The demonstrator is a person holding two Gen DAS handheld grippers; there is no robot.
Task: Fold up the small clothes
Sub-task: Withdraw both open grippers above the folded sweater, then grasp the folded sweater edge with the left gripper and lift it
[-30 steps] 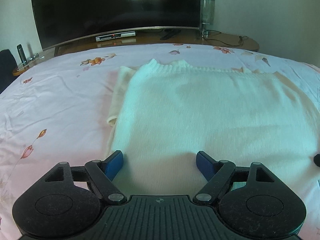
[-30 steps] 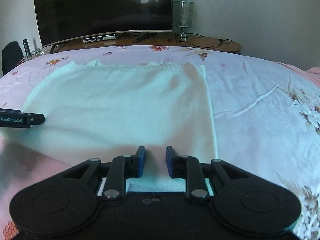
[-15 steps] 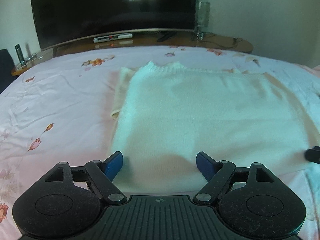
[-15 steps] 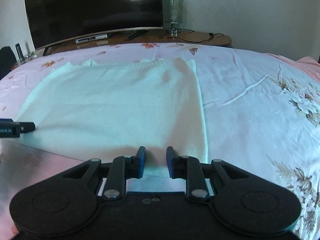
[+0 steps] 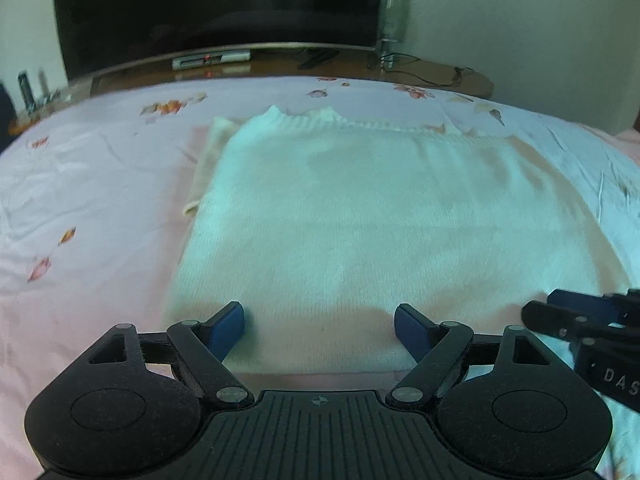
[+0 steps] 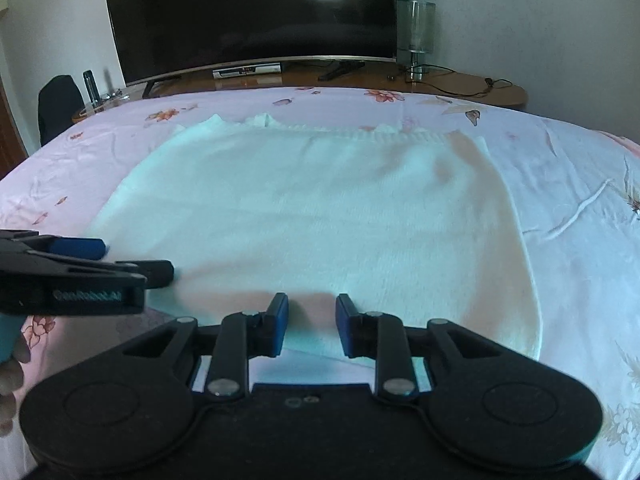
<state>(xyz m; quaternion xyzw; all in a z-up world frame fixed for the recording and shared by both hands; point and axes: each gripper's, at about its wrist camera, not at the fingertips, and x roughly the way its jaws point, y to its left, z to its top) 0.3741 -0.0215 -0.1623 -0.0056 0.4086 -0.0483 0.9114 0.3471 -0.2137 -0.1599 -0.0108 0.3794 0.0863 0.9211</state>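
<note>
A white knitted sweater (image 5: 360, 220) lies flat and folded on the bed, its ribbed edge at the far side and one sleeve (image 5: 204, 168) poking out at the left. My left gripper (image 5: 319, 322) hovers over the sweater's near edge, open wide, with nothing pinched. Its blue fingers (image 6: 80, 249) enter the right wrist view from the left. My right gripper (image 6: 311, 320) hangs over the near edge of the sweater (image 6: 320, 208), jaws a narrow gap apart and widening, pads not pressing on the knit. The right gripper (image 5: 560, 308) shows at the left view's right edge, close beside the left gripper.
The bed carries a pink flowered sheet (image 6: 580, 200), with bare sheet on both sides of the sweater. Beyond the bed stands a wooden bench (image 6: 460, 80) with a large dark television (image 6: 248, 12) and a glass lamp (image 6: 416, 36). A hand (image 6: 10, 364) shows at the left edge.
The right gripper has shifted left along the sweater's near edge, closer to the left gripper, and its jaws have parted a little. The left gripper has barely moved.
</note>
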